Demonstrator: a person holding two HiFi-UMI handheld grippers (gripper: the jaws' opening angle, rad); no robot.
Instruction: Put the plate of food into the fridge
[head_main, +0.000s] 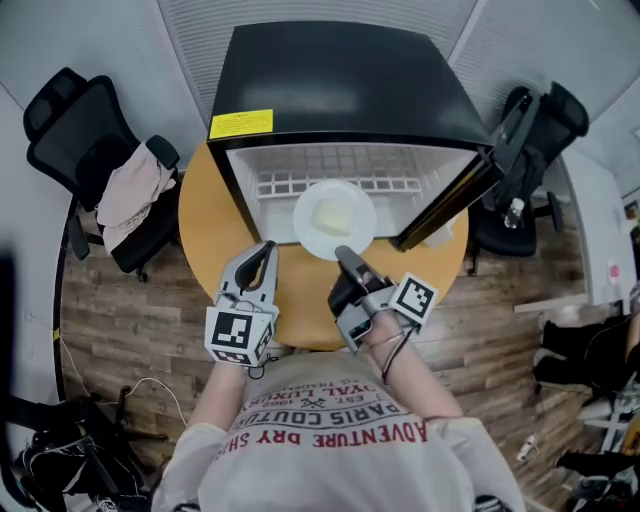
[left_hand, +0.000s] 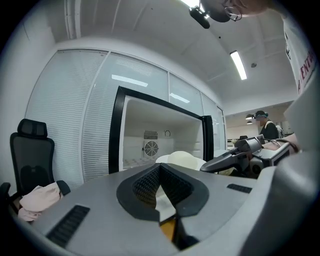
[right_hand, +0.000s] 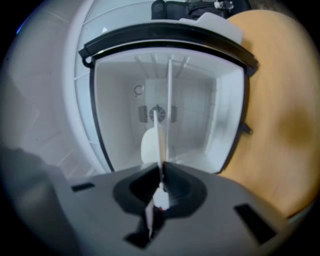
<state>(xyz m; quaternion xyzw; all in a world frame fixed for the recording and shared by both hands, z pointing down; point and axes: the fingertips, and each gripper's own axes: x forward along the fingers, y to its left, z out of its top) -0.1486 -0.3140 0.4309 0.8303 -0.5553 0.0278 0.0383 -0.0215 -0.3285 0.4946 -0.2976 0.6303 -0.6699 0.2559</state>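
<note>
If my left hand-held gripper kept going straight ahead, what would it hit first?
Likely the rim of the plate, at the mouth of the open fridge; it might pass just left of it, depth unclear.

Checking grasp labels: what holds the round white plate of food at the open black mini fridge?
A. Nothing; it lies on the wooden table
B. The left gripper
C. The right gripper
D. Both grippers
C: the right gripper is shut on the near rim of the round white plate, which shows edge-on between its jaws in the right gripper view. The left gripper is empty, beside the plate and clear of it.
</note>
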